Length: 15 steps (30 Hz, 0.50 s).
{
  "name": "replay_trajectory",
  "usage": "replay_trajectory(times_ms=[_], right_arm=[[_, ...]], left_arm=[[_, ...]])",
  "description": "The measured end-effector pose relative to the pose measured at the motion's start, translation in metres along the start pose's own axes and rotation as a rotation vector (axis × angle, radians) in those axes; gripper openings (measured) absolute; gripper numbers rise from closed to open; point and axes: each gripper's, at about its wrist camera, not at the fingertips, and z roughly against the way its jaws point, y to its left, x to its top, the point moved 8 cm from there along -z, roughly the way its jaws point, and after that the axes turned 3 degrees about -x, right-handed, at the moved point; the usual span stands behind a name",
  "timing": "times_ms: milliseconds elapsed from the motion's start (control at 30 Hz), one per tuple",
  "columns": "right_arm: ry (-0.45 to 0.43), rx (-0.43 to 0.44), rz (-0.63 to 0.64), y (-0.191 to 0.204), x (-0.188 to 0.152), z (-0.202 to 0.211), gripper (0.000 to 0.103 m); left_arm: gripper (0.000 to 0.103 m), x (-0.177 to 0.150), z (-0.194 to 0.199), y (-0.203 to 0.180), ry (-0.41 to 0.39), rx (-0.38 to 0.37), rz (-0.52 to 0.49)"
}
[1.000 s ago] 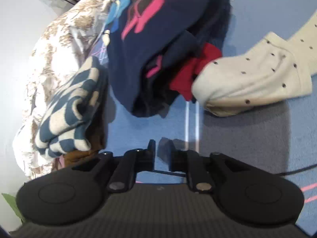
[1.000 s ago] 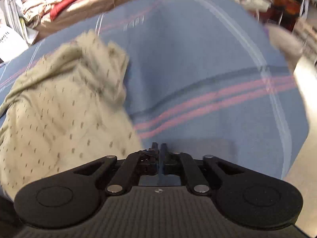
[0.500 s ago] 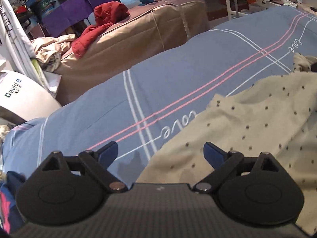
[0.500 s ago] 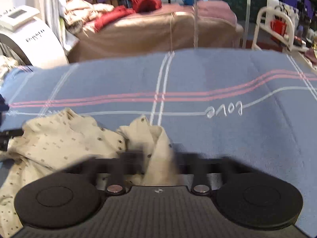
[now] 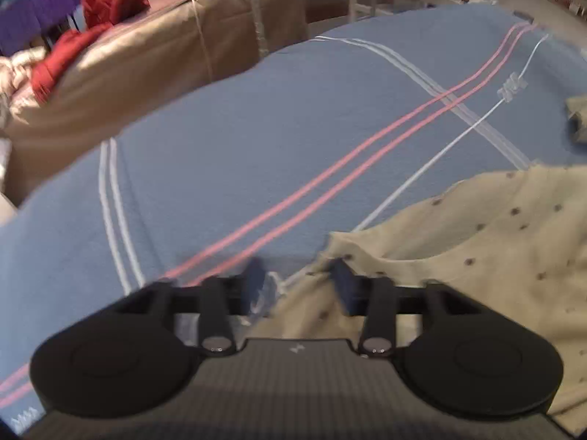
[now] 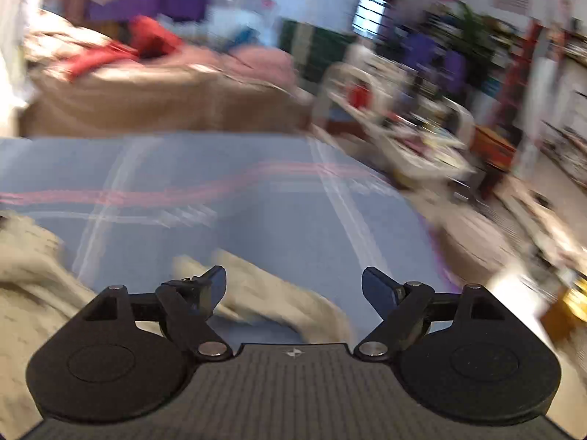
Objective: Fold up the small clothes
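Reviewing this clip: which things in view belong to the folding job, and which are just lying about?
Job: beige dark-dotted fabric garment; blue bedspread with pink and white stripes, the folding surface.
Lying about: crumpled red garment; tan-brown covered furniture behind; purple hanging cloth.

Left hand-held gripper (image 5: 295, 286): matte black body, ribbed top plate with a small white mark, two round side housings, silver pivot screws, dark blue fingertips (image 5: 343, 280). Right hand-held gripper (image 6: 293, 286): identical build, same screws and blue fingertips (image 6: 376, 288).
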Motion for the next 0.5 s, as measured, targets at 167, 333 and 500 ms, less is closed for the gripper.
replay_trajectory(times_ms=[167,333,500], right_arm=[[0.052,0.415,-0.042,0.102,0.037,-0.049,0.103],[0.149,0.507,0.023,0.156,0.035,-0.081,0.103],[0.341,0.666,-0.103,0.178,-0.008,-0.055,0.097]], left_arm=[[0.001,-0.025,0.027,-0.018,0.006,0.021,-0.081],[0.001,-0.07,0.089,-0.039,-0.033,-0.068,-0.03],[0.001,-0.14,0.129,-0.069,0.045,-0.106,-0.006]])
